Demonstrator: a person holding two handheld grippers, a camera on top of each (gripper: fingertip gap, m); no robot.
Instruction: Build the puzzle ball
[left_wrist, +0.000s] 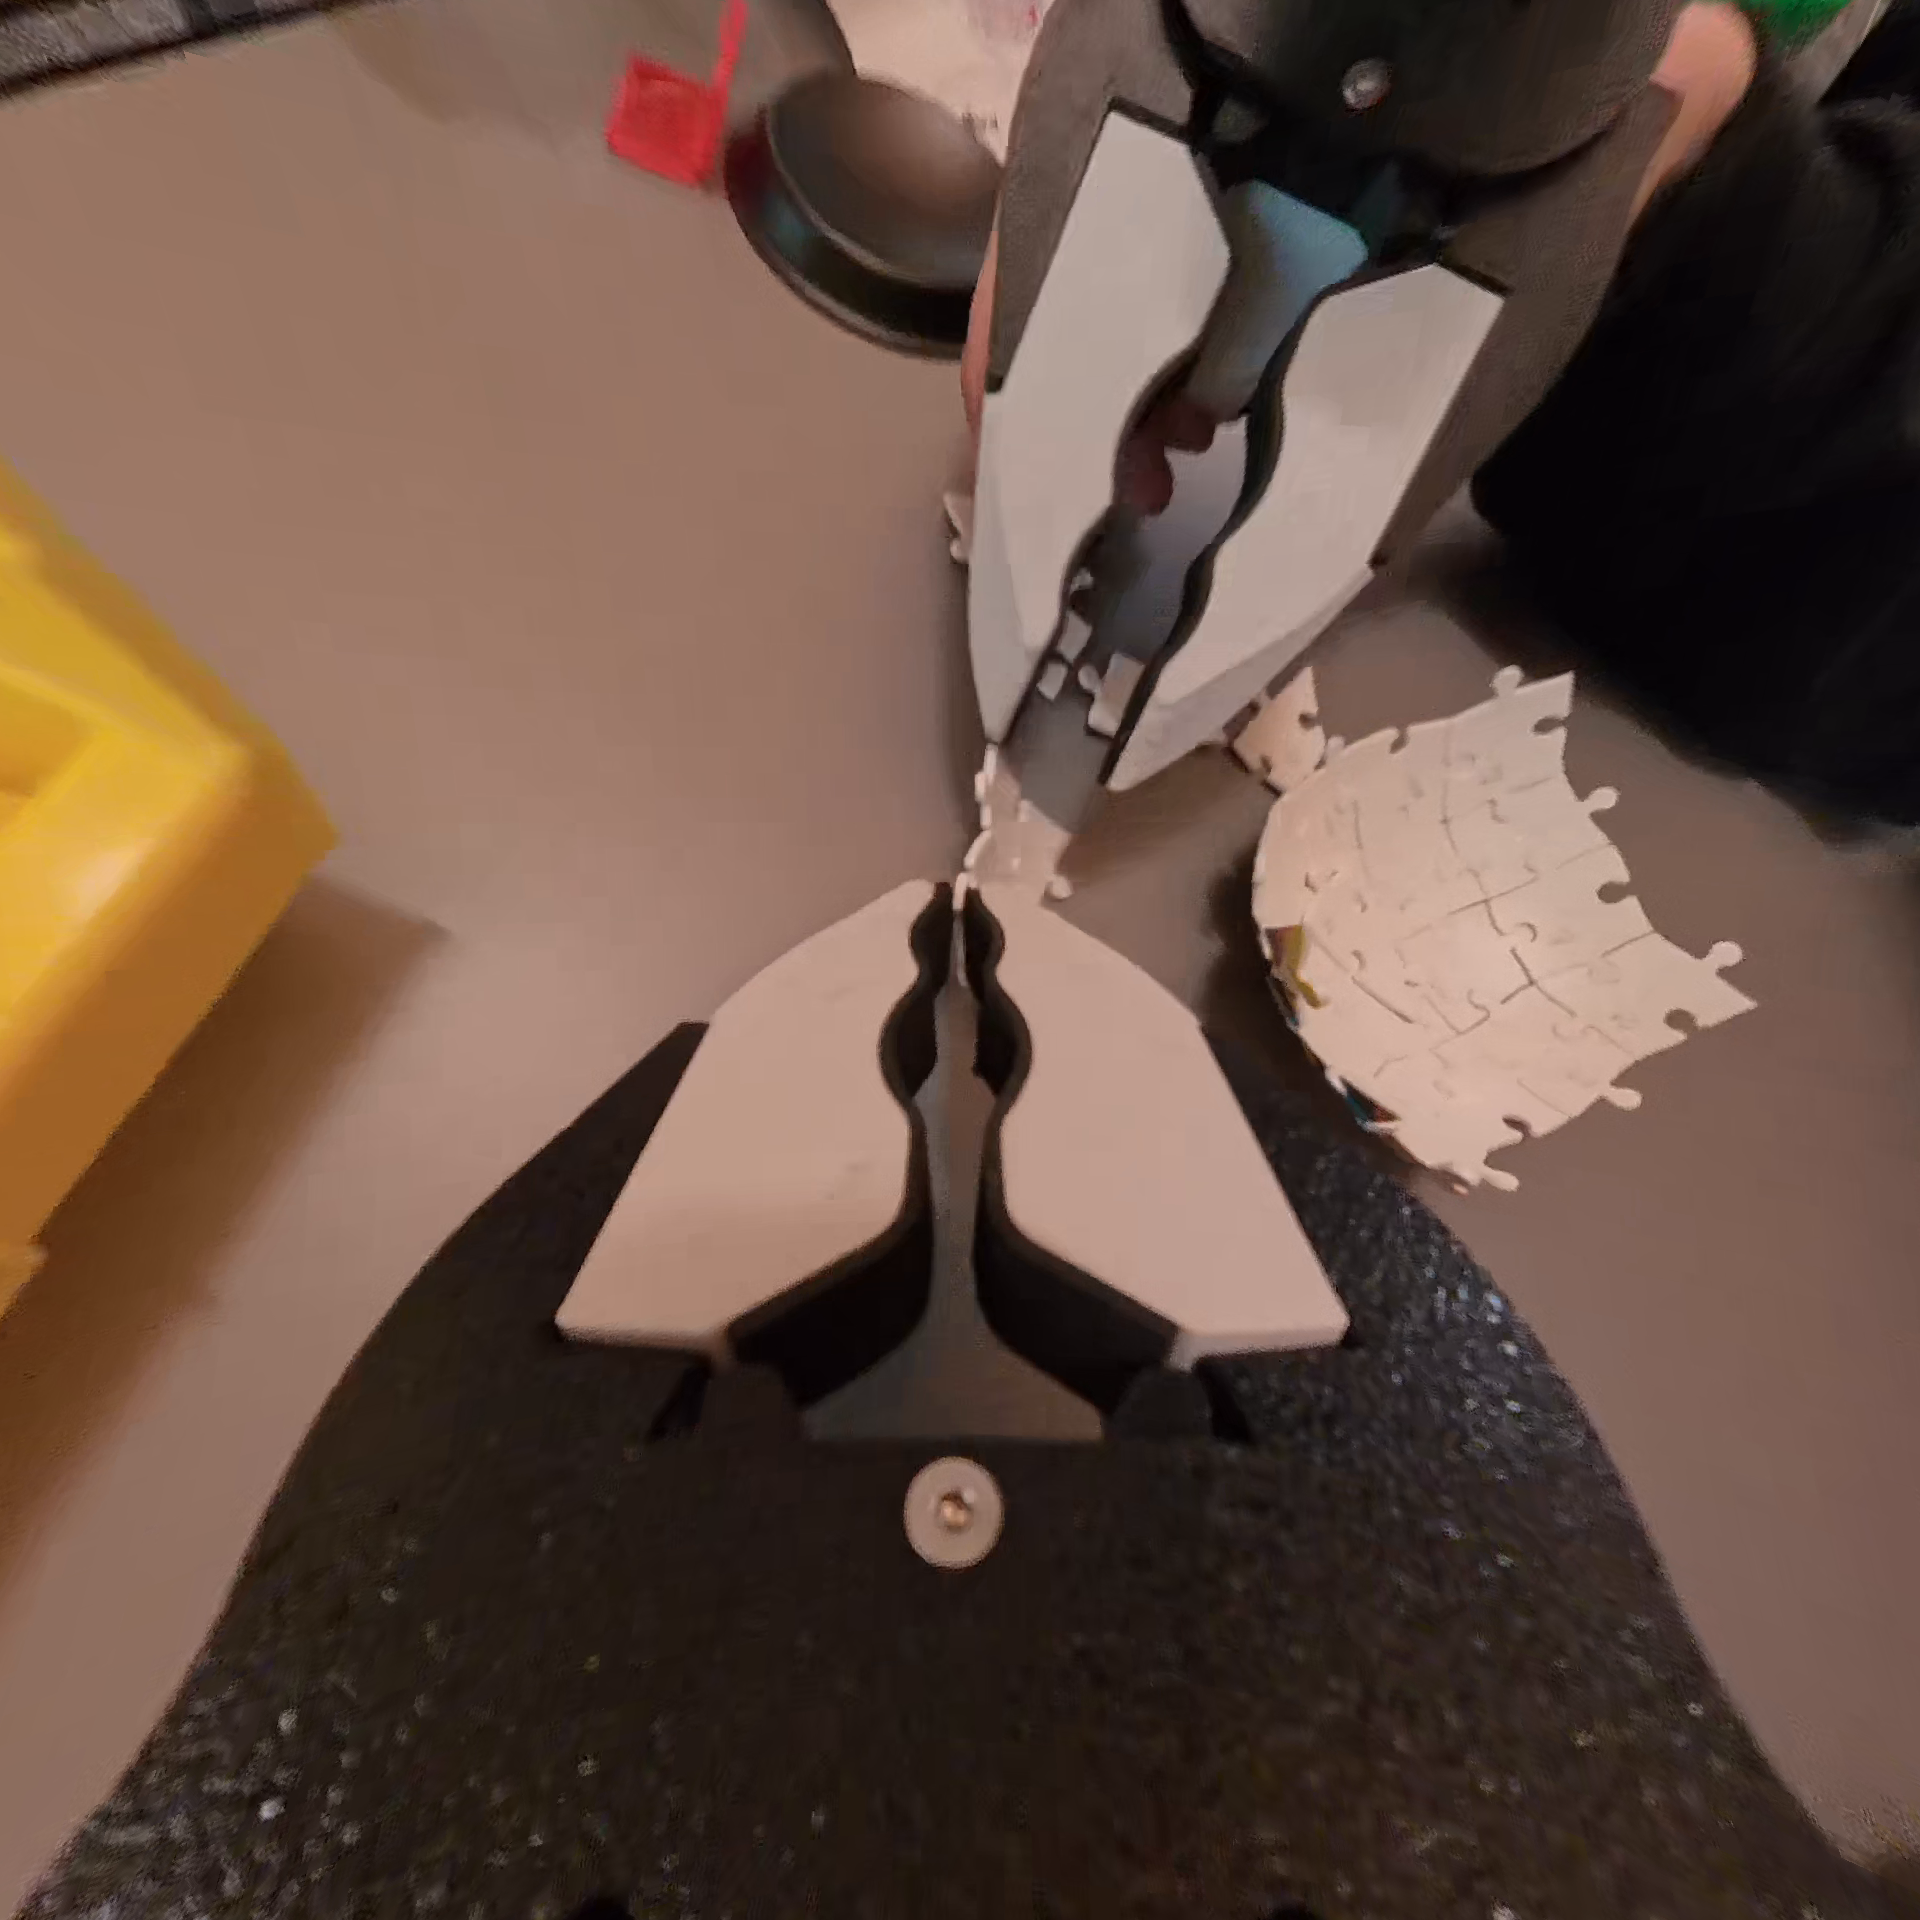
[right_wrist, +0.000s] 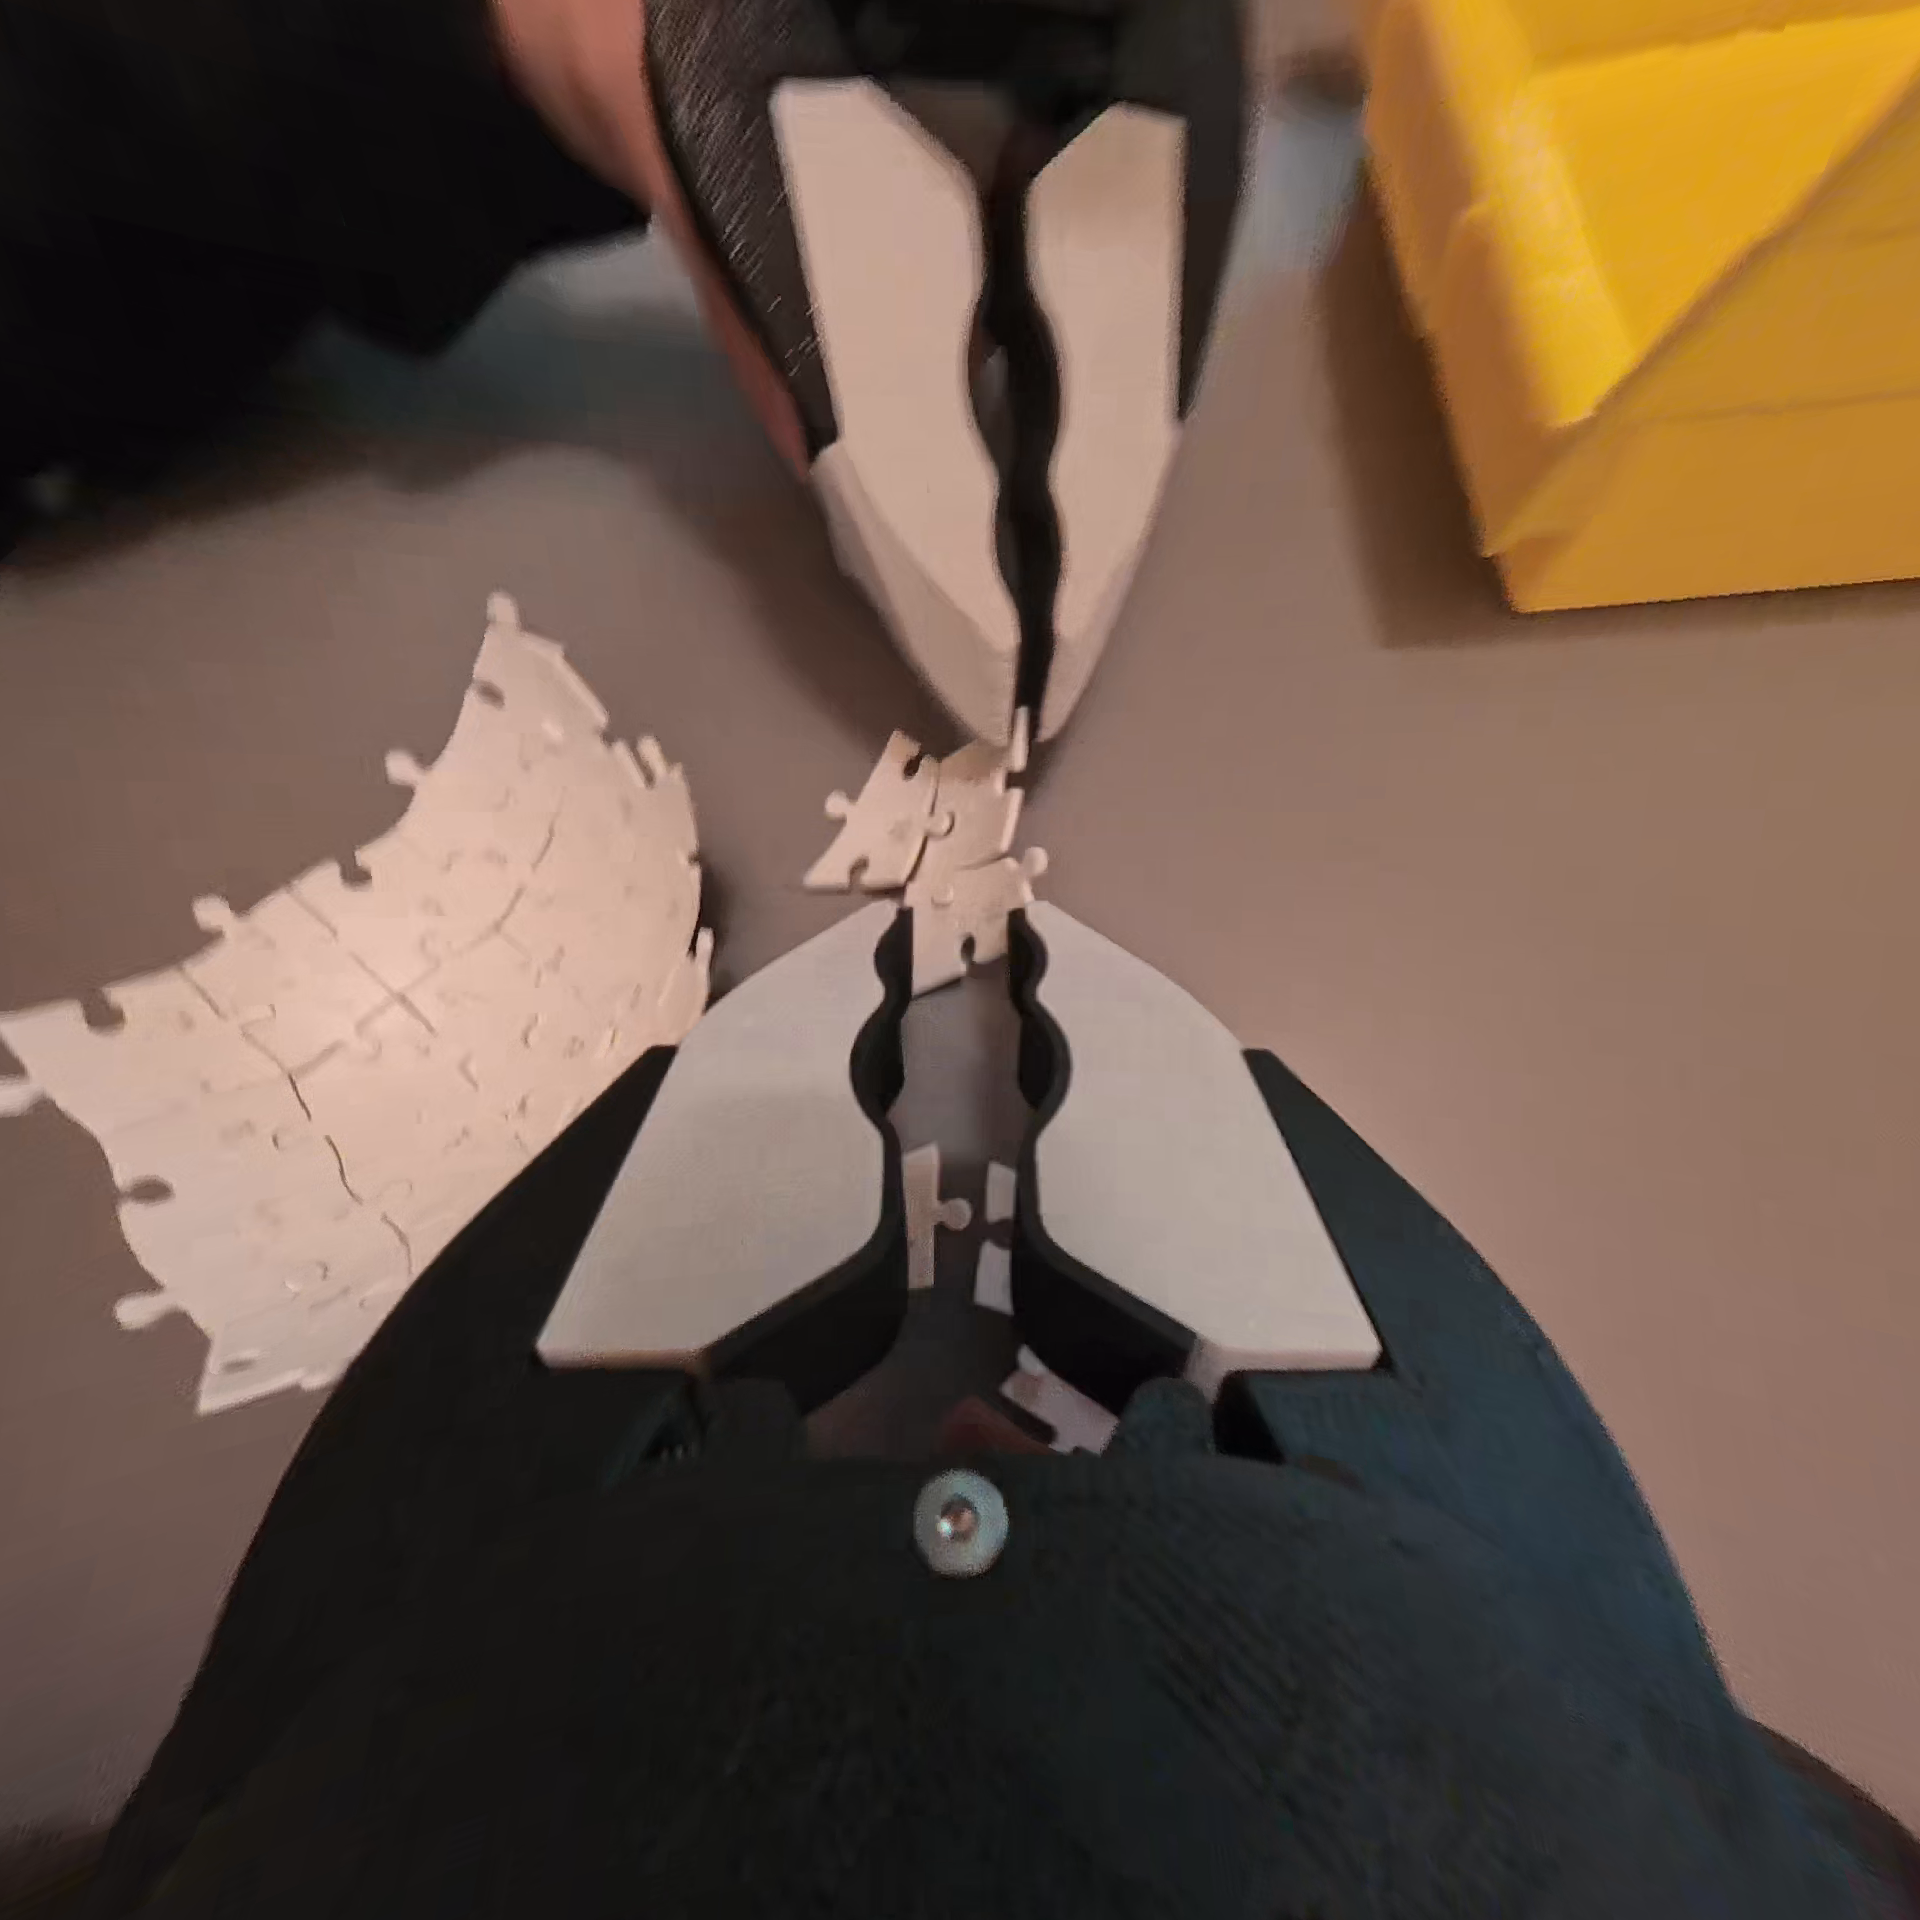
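Two tools, left tool (left_wrist: 958, 902) and right tool (right_wrist: 961, 925) each pinching one small piece cluster (right_wrist: 935, 831), one curved shell (left_wrist: 1455, 956).

Left wrist view: mounted behind own black-and-white tongs (left_wrist: 958, 896), aimed forward and steeply down at plain tan bench (left_wrist: 520, 582), very close. Opposite tongs (left_wrist: 1049, 769) entering from top, facing back toward lens. Curved white sheet of joined puzzle pieces (left_wrist: 1475, 935) at right; yellow plastic bin (left_wrist: 125, 831) at left edge.

Right wrist view: same mounting behind own tongs (right_wrist: 961, 914), same steep downward tilt, equally close, facing opposite way. Other tongs (right_wrist: 1023, 717) coming in from top. Curved sheet (right_wrist: 395, 1018) now at left, bin (right_wrist: 1662, 291) upper right.

Shared: small white cluster of joined pieces (right_wrist: 935, 842) between both tips, curved sheet, bin, bench.
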